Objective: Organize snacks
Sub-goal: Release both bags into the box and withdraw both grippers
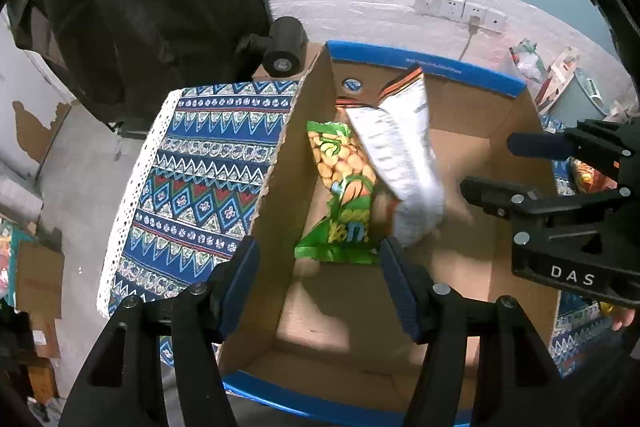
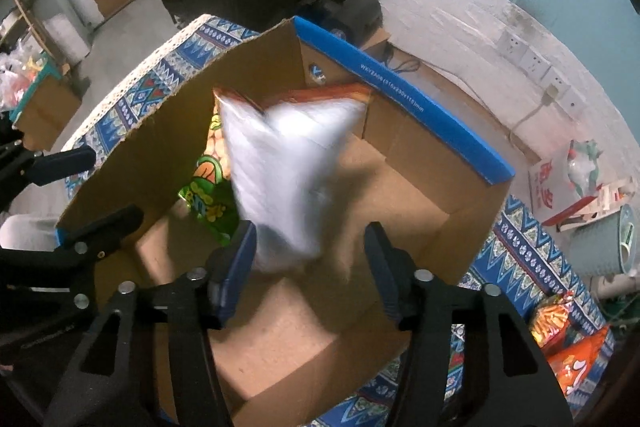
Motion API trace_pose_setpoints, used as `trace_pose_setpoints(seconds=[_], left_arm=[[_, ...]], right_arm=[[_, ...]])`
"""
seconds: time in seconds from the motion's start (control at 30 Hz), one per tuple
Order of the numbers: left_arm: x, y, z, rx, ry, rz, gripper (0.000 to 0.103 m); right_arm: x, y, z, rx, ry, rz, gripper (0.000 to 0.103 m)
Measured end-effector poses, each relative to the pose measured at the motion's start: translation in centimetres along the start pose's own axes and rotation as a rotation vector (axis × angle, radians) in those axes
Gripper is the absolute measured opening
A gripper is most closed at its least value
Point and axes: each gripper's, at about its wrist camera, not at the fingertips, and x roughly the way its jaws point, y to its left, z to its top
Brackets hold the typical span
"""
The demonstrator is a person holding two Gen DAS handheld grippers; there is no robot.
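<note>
Both grippers are hovering over the cardboard box (image 1: 460,259) standing on the patterned tabletop (image 1: 208,163). The left gripper (image 1: 316,287) is standing with jaws wide and empty; the right gripper (image 2: 310,267) is likewise wide, gripping nothing. Inside the box, a green snack bag (image 1: 340,191) is leaning against the left wall, and a white snack bag (image 2: 288,171), blurred and seemingly dropping, is lying just beyond the right jaws, tilted against the green one. To do this step well, the jaws ought to be lifting clear without snagging either bag. Further orange snack bags (image 2: 576,363) are waiting on the tabletop outside the box's right wall.
</note>
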Motion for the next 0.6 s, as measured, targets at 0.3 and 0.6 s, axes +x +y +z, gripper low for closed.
trace_pose_setpoints(seconds=[0.3, 0.6], left_arm=[[-1.4, -1.9, 0.3, 0.023, -0.025, -0.037, 0.066], [-3.4, -6.2, 0.4, 0.098, -0.056, -0.092, 0.070]], right_arm=[[-3.2, -1.6, -1.1, 0.031, -0.051, -0.016, 0.073], [-7.0, -4.9, -4.8, 0.074, -0.075, -0.064, 0.075]])
